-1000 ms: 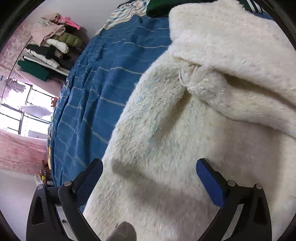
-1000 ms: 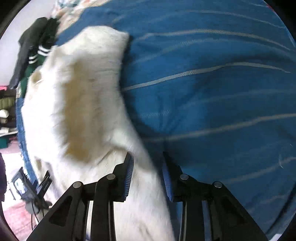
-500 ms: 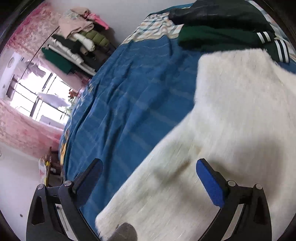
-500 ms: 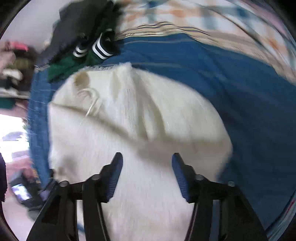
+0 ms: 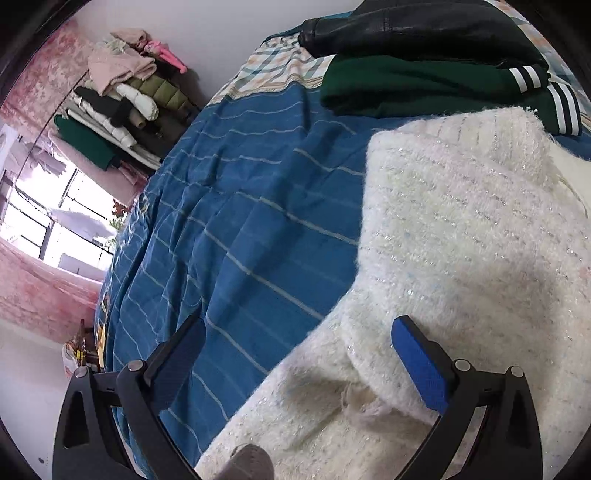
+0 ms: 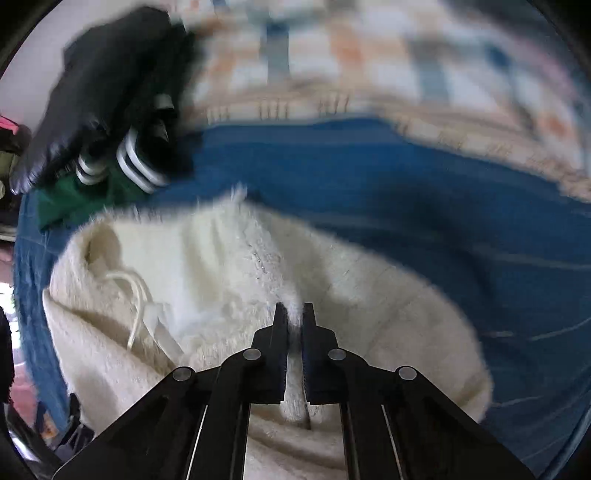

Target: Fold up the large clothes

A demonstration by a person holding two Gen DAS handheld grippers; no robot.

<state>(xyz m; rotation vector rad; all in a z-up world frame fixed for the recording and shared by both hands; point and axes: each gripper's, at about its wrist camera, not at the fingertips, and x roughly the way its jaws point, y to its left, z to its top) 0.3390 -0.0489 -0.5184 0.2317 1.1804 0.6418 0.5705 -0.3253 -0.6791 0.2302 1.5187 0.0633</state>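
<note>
the left gripper (image 5: 295, 350) hangs with its jaws spread wide, holding nothing; one pad sits over the blue striped bedspread (image 5: 236, 229), the other over the fuzzy cream sweater (image 5: 461, 240), so it straddles the sweater's near edge, probably lined up to take that edge next. ahead of it and to its right, a folded green garment (image 5: 413, 88) with a black jacket (image 5: 417, 29) on top lies at the far side of the bed, seemingly finished work set aside. the right gripper (image 6: 294, 314) is nearly closed, pinching a raised ridge of the sweater (image 6: 229, 266) between its pads, likely to lift that layer for a fold. the sweater lies spread directly under and in front of both.
</note>
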